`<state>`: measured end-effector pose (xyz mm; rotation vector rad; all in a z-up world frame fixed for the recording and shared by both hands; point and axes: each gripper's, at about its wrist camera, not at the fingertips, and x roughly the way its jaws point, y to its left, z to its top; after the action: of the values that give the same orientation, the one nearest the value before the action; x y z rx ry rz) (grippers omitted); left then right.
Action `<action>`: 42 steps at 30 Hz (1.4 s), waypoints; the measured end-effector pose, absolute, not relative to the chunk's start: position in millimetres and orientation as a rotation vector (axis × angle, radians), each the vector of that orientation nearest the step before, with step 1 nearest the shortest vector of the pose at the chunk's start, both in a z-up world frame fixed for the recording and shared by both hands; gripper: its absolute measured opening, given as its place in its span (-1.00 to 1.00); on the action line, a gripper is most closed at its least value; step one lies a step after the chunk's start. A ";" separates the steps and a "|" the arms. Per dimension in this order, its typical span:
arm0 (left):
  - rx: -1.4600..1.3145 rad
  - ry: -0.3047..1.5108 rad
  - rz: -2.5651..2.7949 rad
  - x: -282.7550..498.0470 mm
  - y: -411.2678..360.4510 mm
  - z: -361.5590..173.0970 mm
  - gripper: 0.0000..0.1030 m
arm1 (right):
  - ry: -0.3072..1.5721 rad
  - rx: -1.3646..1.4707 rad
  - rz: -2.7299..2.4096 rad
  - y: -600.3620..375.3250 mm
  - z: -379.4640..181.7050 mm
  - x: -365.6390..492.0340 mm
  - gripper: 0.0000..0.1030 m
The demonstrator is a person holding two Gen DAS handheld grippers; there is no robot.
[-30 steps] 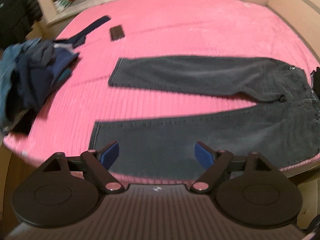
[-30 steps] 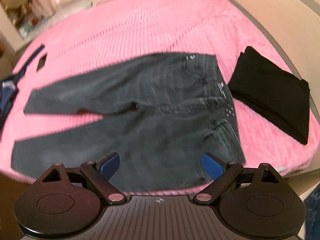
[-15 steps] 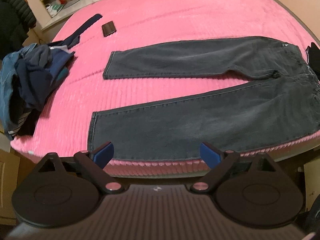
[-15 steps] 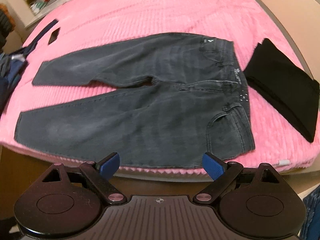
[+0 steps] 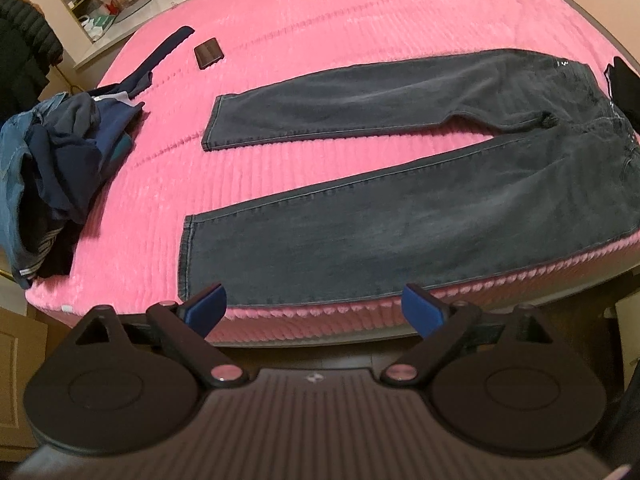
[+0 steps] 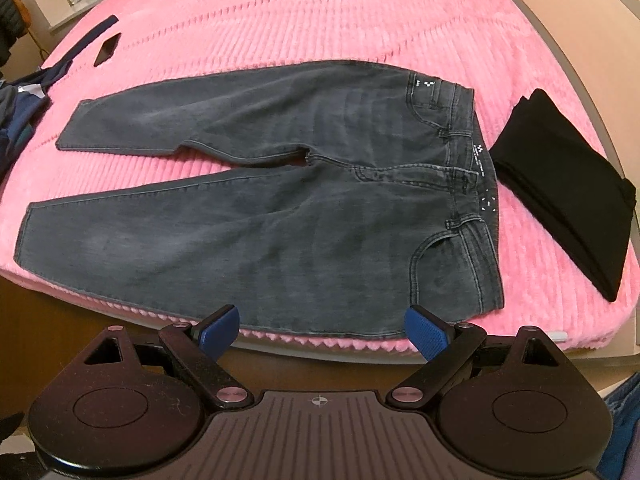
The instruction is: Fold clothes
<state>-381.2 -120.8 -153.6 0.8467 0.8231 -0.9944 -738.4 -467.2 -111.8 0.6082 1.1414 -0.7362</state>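
Note:
Dark grey jeans (image 5: 400, 216) (image 6: 280, 200) lie flat on the pink bed, both legs spread apart and pointing left, waistband to the right. The near leg runs along the bed's front edge. My left gripper (image 5: 316, 308) hangs open just off that edge, in front of the near leg's hem end, touching nothing. My right gripper (image 6: 322, 330) is open too, level with the front edge below the hip and pocket area, with nothing between its blue pads.
A folded black garment (image 6: 560, 188) (image 5: 624, 88) lies right of the waistband. A heap of blue and navy clothes (image 5: 60, 152) sits at the bed's left edge, with a dark strap (image 5: 160, 56) and a small dark wallet-like item (image 5: 208, 54) beyond it. The pink bedspread (image 5: 360, 20) stretches beyond.
Both grippers have drawn back and lower, from over the jeans to off the bed's front edge. The jeans stay flat and unmoved.

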 end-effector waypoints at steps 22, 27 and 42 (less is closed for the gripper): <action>0.917 0.684 -1.161 -289.4 -175.0 -154.6 0.79 | 1.114 0.487 -0.780 -468.1 -91.8 -676.7 0.79; 0.963 0.599 -1.204 -262.6 -219.4 -148.4 0.79 | 1.149 0.343 -0.754 -495.2 -84.2 -672.8 0.79; 1.115 0.519 -1.174 -224.6 -392.5 -167.1 0.79 | 1.247 0.123 -0.587 -705.3 -142.2 -653.6 0.79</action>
<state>-224.6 -392.5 -167.1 1.1152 0.5191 -1.1741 -653.6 -705.3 -142.2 0.1225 1.2472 -0.5874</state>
